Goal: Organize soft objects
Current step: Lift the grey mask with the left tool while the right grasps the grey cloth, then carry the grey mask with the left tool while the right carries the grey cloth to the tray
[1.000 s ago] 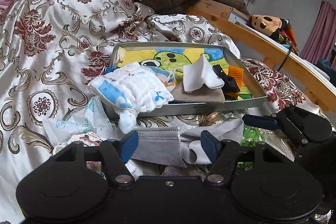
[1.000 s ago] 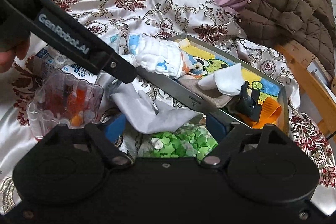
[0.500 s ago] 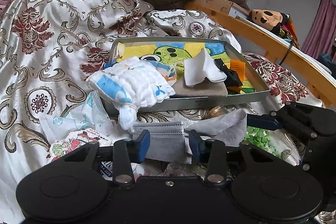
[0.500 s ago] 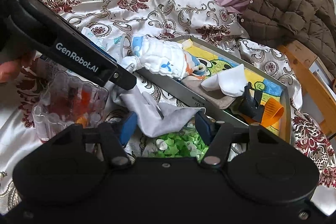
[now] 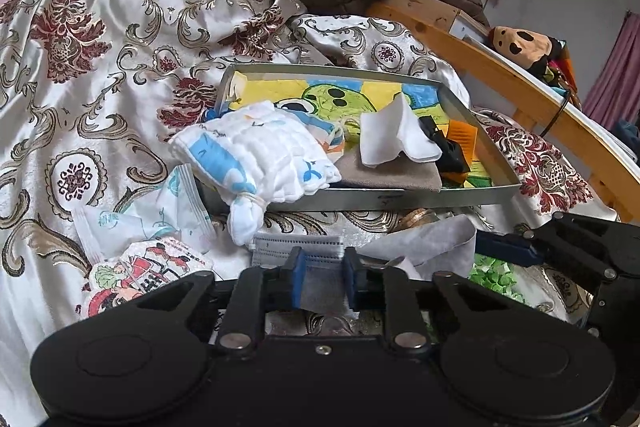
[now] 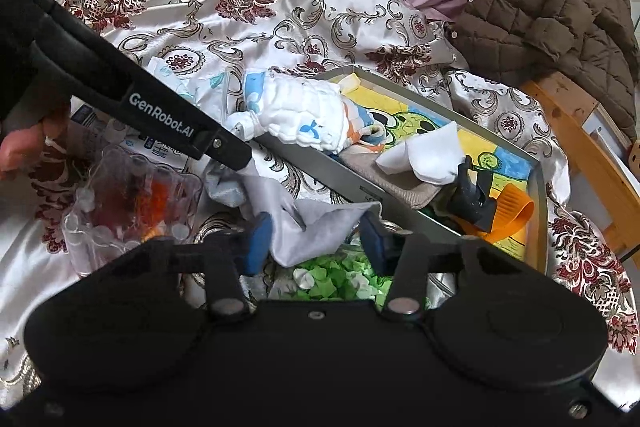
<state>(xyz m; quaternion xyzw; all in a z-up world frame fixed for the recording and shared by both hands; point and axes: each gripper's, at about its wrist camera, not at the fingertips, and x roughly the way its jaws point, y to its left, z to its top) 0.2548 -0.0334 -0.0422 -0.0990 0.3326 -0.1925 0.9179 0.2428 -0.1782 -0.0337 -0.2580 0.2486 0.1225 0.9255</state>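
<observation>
Grey pleated face mask (image 5: 298, 247) lay on the bed between the left tongs (image 5: 323, 283), long axis 9-to-3, tongs nearly closed on its near edge. Right tongs (image 6: 316, 241) sat half open, empty, over grey cloth (image 6: 316, 223); tray (image 5: 400, 199) at 12.

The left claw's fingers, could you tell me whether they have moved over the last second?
Yes. The left claw has narrowed its fingers onto the grey face mask, which lies just below the metal tray.

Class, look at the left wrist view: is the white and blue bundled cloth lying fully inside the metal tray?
No. The white and blue bundled cloth hangs over the metal tray's near rim, its tied end dangling outside.
</observation>
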